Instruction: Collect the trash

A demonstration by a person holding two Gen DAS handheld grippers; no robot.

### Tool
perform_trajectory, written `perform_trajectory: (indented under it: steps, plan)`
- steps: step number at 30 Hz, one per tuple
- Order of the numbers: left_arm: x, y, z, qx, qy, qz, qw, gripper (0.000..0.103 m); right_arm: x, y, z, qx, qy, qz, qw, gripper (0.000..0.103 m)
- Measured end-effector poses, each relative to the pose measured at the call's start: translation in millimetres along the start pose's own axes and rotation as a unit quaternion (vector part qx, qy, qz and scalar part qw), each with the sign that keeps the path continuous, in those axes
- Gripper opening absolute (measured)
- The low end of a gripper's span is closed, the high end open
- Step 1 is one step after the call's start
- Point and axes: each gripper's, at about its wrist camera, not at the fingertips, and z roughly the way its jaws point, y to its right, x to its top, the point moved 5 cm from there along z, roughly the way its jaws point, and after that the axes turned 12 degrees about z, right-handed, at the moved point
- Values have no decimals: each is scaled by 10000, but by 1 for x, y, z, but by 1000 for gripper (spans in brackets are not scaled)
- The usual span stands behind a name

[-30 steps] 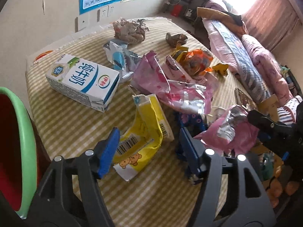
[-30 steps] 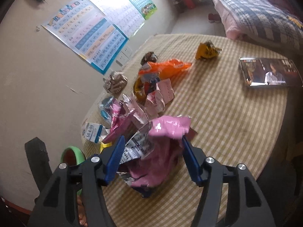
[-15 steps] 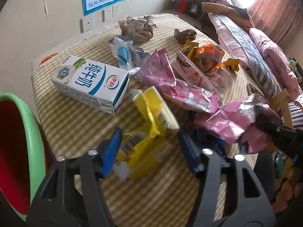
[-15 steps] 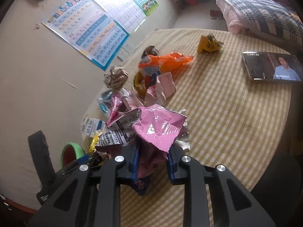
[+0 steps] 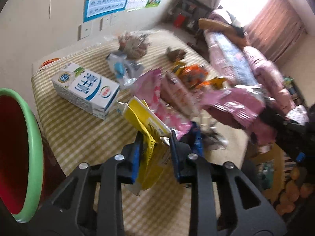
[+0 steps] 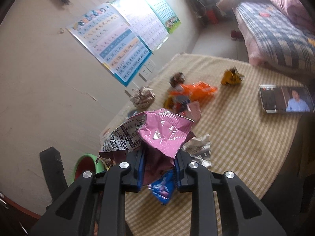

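Daylit, window (image 5: 254, 2) glare, motion blur — fisheye-warped edges

One milk carton (image 5: 86, 90), one green bin (image 5: 33, 147), three wall posters (image 6: 116, 45), one phone (image 6: 285, 98).

Crumpled yellow wrapper (image 5: 149, 137) and pink wrapper (image 6: 163, 133), each pinched between jaws.

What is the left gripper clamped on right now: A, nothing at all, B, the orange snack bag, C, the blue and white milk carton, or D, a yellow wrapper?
D: in the left wrist view the left gripper has its blue fingers pressed against both sides of the crumpled yellow wrapper, while the milk carton lies apart on the table.
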Motion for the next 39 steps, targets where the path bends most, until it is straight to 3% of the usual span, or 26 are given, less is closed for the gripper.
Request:
perform_trajectory:
  steps: [2, 5, 9, 14, 24, 27, 29, 30, 39]
  plan:
    - [2, 5, -17, -160, 188, 38, 9997, 26, 1, -14, -6, 22, 109, -194, 9997, 23]
    - [2, 2, -40, -85, 425, 44, 9991, 26, 0, -35, -9, 42, 200, -509, 9985, 23]
    - [-8, -34, -75, 512, 697, -260, 9959, 26, -11, -59, 2, 89, 65, -812, 9966, 23]
    - [-35, -97, -107, 1311, 720, -807, 9855, 26, -39, -97, 29, 146, -253, -1346, 9905, 23]
    - [-100, -182, -141, 2076, 546, -1721, 9614, 26, -130, -201, 114, 396, -950, -2923, 9508, 23]
    - [-108, -195, -150, 2165, 625, -1884, 9559, 26, -155, -221, 136, 459, -1181, -3257, 9369, 25]
    - [-111, -201, -156, 2209, 656, -1955, 9533, 26, -166, -229, 144, 523, -1258, -3387, 9310, 44]
    - [-113, -204, -158, 2218, 669, -1984, 9523, 26, -170, -232, 148, 567, -1286, -3401, 9298, 47]
    - [-116, -207, -146, 2006, 607, -2076, 9555, 27, -164, -213, 143, 480, -1453, -2968, 9426, 53]
